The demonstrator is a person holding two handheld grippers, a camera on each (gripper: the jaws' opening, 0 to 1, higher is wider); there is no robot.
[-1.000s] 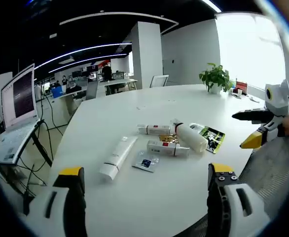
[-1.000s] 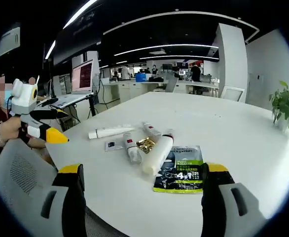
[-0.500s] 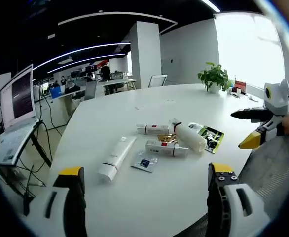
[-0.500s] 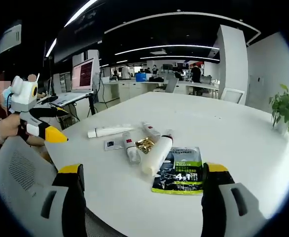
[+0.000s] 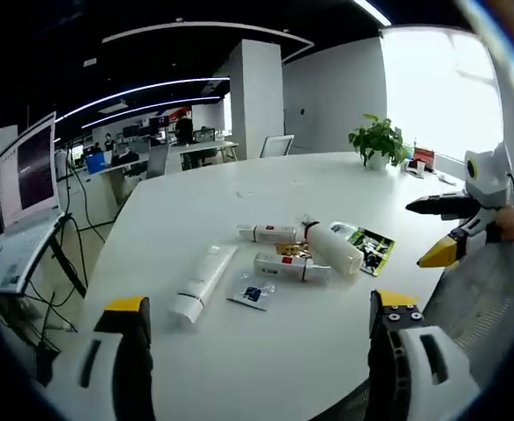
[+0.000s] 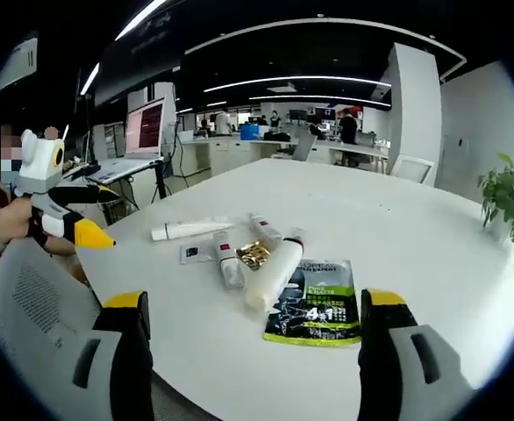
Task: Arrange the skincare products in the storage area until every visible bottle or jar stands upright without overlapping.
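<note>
Several skincare items lie flat on the white table (image 5: 239, 351). A long white tube (image 5: 203, 281) (image 6: 189, 230) lies at one end. Two small red-banded tubes (image 5: 289, 266) (image 5: 268, 233) and a fat white bottle (image 5: 331, 245) (image 6: 270, 276) lie side by side, with a gold packet (image 6: 257, 255) between them. A small blue-and-white sachet (image 5: 248, 294) (image 6: 192, 253) and a green-black sachet (image 5: 371, 246) (image 6: 320, 300) lie flat. My left gripper (image 5: 257, 338) is open over the near edge. My right gripper (image 6: 250, 338) is open too, and it also shows as the right gripper (image 5: 454, 228) held by a hand.
A potted plant (image 5: 377, 140) stands at the table's far side. A grey mesh chair (image 5: 485, 298) sits by the table edge. A laptop on a stand (image 5: 24, 210) is off to one side. A person's hand holds the left gripper (image 6: 60, 206) beside another mesh chair (image 6: 29, 324).
Both views have drifted slightly with the hands; the items on the table lie as before and both grippers stay open.
</note>
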